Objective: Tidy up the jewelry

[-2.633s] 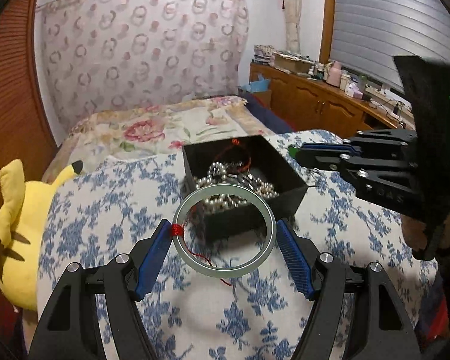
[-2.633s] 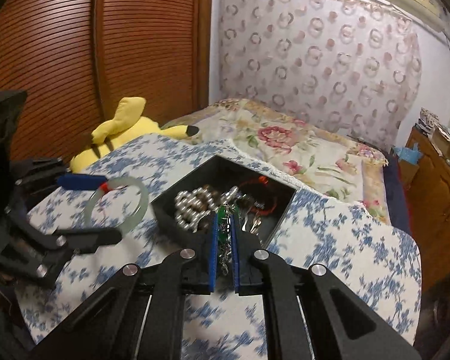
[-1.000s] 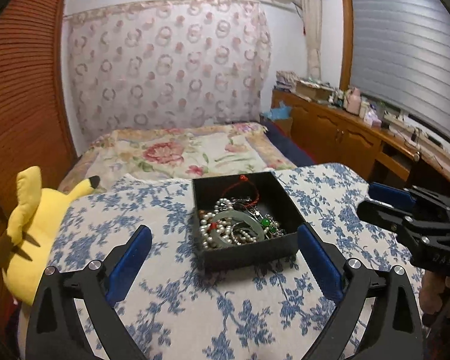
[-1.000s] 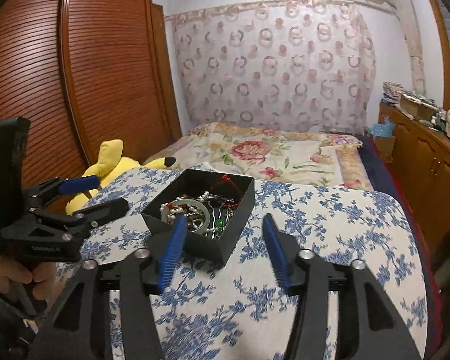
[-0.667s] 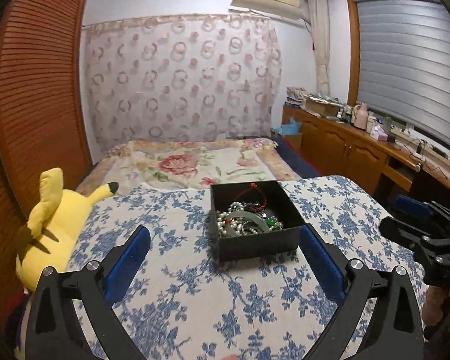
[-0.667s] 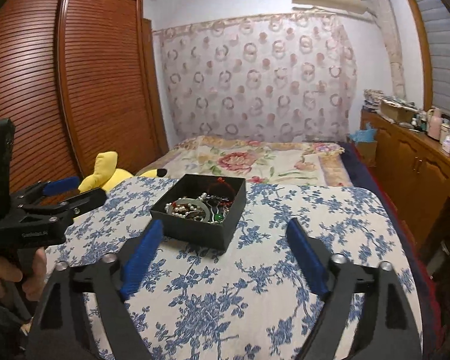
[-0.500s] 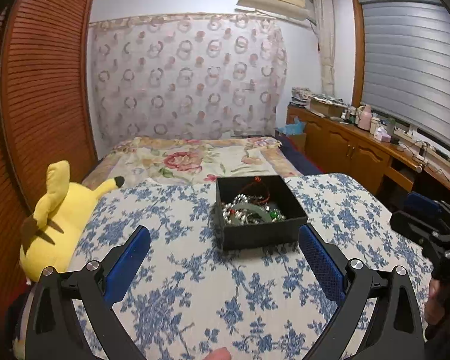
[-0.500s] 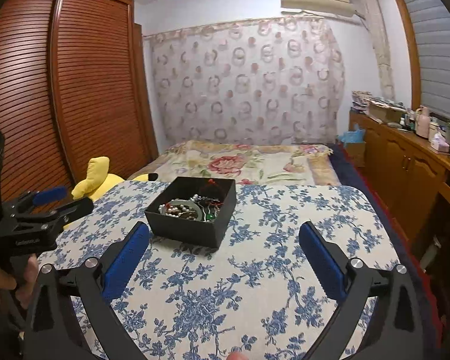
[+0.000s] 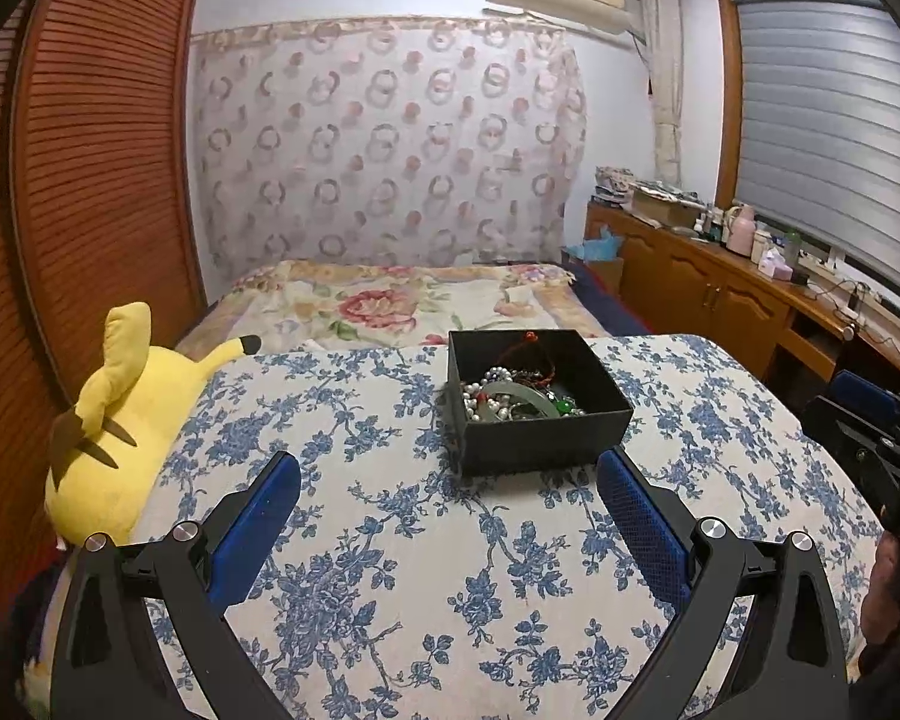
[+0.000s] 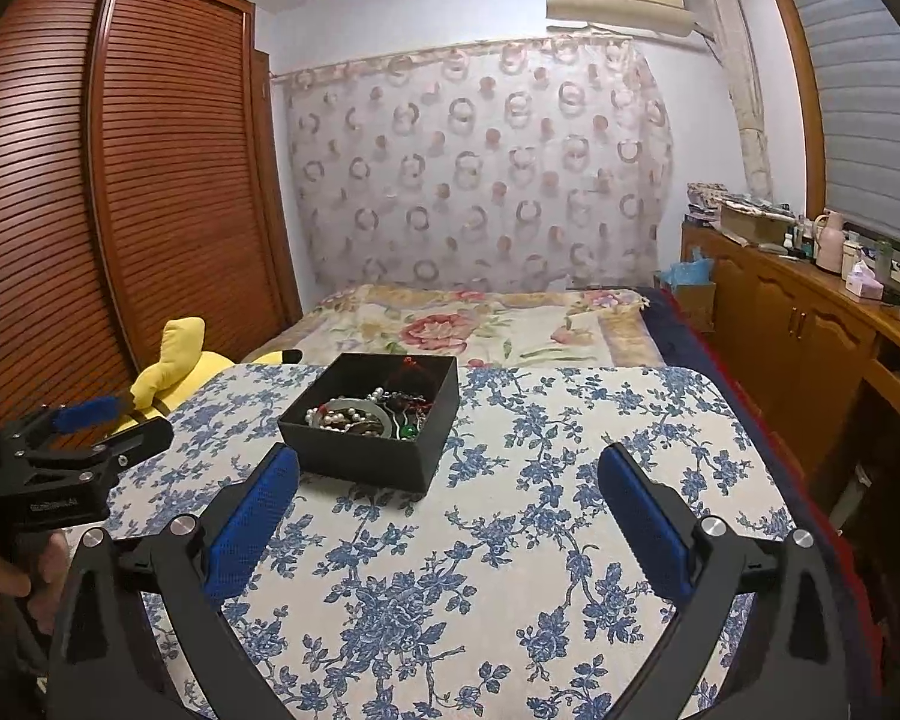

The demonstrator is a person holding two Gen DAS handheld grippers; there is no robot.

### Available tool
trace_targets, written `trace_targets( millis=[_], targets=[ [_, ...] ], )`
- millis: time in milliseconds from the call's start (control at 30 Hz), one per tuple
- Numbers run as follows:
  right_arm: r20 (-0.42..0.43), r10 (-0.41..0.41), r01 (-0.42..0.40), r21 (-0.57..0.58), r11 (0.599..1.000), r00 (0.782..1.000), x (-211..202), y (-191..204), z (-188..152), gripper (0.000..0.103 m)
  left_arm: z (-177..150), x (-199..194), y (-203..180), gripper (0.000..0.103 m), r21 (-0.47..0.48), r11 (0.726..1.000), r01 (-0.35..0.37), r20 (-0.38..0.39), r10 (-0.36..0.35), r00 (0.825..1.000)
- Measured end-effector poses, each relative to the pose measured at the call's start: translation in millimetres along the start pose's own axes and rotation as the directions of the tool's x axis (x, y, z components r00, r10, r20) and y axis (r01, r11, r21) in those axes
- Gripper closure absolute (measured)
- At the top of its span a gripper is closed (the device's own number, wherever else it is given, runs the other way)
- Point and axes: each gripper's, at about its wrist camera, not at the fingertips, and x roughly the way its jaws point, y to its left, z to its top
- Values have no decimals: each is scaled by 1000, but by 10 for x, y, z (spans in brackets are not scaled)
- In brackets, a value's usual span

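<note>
A black open box (image 9: 546, 438) stands on the blue-flowered tablecloth (image 9: 426, 570). It holds a pale green bangle (image 9: 513, 395), pearl beads, a red cord and a green bead. The box also shows in the right wrist view (image 10: 360, 450), with the bangle (image 10: 360, 407) inside. My left gripper (image 9: 447, 471) is open and empty, held back from the box and above the cloth. My right gripper (image 10: 447, 465) is open and empty, right of and behind the box. Each gripper shows at the edge of the other's view (image 9: 870, 420) (image 10: 90, 426).
A yellow plush toy (image 9: 120, 414) lies at the table's left edge. A bed with a floral cover (image 9: 390, 300) lies beyond the table. A wooden louvred wardrobe (image 10: 120, 180) stands left, a wooden sideboard (image 10: 810, 312) with bottles right.
The left gripper let the green bangle go into the box and the right gripper opened. Both grippers then drew back and up from the box.
</note>
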Motion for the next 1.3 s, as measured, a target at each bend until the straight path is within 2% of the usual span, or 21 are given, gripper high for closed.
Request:
trace_targets(
  millis=[1300],
  targets=[
    [4,-22,22,15,1000,1000,-6,-37,-35,2,91,-187,-54,8,21,1000,-7,40,6,999]
  ],
)
